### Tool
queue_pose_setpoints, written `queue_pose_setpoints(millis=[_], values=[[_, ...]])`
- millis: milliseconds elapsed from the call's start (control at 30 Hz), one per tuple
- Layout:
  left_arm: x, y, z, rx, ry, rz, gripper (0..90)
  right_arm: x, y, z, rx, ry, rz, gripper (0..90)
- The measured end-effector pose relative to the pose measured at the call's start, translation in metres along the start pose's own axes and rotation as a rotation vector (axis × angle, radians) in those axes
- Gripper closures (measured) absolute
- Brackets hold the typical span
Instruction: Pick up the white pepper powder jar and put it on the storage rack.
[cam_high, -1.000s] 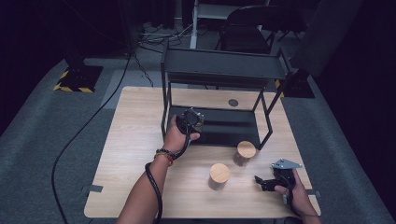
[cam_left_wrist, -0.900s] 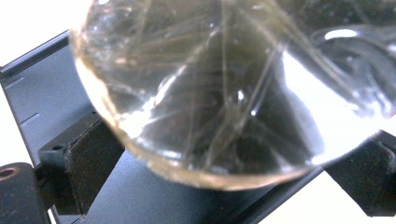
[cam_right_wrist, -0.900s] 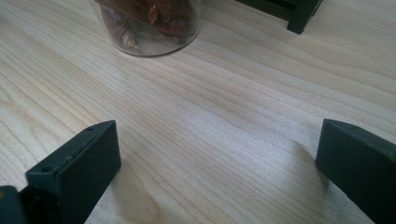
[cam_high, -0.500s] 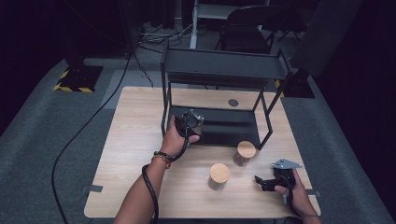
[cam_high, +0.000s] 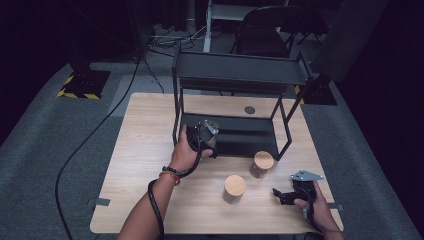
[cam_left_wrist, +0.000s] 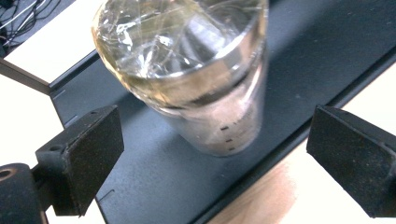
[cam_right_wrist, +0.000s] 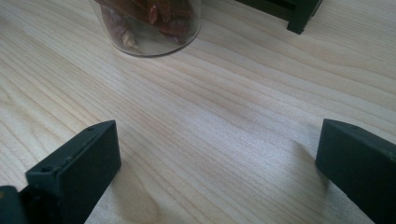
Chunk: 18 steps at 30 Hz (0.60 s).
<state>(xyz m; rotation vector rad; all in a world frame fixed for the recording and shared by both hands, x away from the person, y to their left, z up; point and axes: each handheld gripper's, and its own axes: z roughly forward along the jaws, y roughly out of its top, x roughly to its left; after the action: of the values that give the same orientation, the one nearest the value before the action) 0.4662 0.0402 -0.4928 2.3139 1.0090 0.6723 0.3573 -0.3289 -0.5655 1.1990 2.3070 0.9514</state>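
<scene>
We see the L gripper (cam_high: 209, 136) at the front left corner of the black rack (cam_high: 240, 75), over its lower shelf (cam_left_wrist: 154, 182). In the left gripper view a glass jar (cam_left_wrist: 196, 84) stands on that shelf, clear film or lid on top, a little pale stuff at the bottom. Jaws wide apart, pads clear of the glass on both sides, nothing gripped. Jar sits ahead of the pads, not between them. Shelf edge runs diagonally in that view; light wood of the table (cam_high: 145, 165) beyond it.

R gripper (cam_high: 280, 196) low at the table's near right corner, held in the person's right hand (cam_high: 315, 210), pointing left across the tabletop. Its jaws also stand wide, w/ bare wood between the pads. In the right gripper view the base of a jar w/ dried red chillies (cam_right_wrist: 149, 25) stands well ahead of it, and a rack foot (cam_right_wrist: 301, 16) at upper right.

Two wood-lidded jars on the table in front of the rack: one near the rack's right front leg (cam_high: 263, 161), the other (cam_high: 234, 186) nearer the person, apart from each other. We can't tell which of these is the chilli jar.
</scene>
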Motion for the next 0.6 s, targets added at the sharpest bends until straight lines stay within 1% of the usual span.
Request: queue_pose_setpoints(millis=[100, 167, 200, 267, 400, 467, 600], values=[[-0.003, -0.003, -0.006, -0.016, -0.013, 0.007, 3.5, 0.0, 0.0, 0.0, 0.0, 0.0, 0.0, 0.0], [-0.006, -0.005, -0.009, -0.029, -0.03, 0.006, 3.5, 0.0, 0.0, 0.0, 0.0, 0.0, 0.0, 0.0], [-0.007, -0.005, -0.011, -0.03, -0.035, 0.012, 3.5, 0.0, 0.0, 0.0, 0.0, 0.0, 0.0, 0.0], [-0.009, -0.007, -0.014, -0.034, -0.04, 0.024, 3.5, 0.0, 0.0, 0.0, 0.0, 0.0, 0.0, 0.0], [-0.012, -0.013, -0.018, -0.04, -0.044, 0.033, 3.4, 0.0, 0.0, 0.0, 0.0, 0.0, 0.0, 0.0], [-0.013, -0.017, -0.021, -0.042, -0.04, 0.048, 3.4, 0.0, 0.0, 0.0, 0.0, 0.0, 0.0, 0.0], [-0.016, -0.025, -0.024, -0.045, -0.049, 0.054, 3.4, 0.0, 0.0, 0.0, 0.0, 0.0, 0.0, 0.0]])
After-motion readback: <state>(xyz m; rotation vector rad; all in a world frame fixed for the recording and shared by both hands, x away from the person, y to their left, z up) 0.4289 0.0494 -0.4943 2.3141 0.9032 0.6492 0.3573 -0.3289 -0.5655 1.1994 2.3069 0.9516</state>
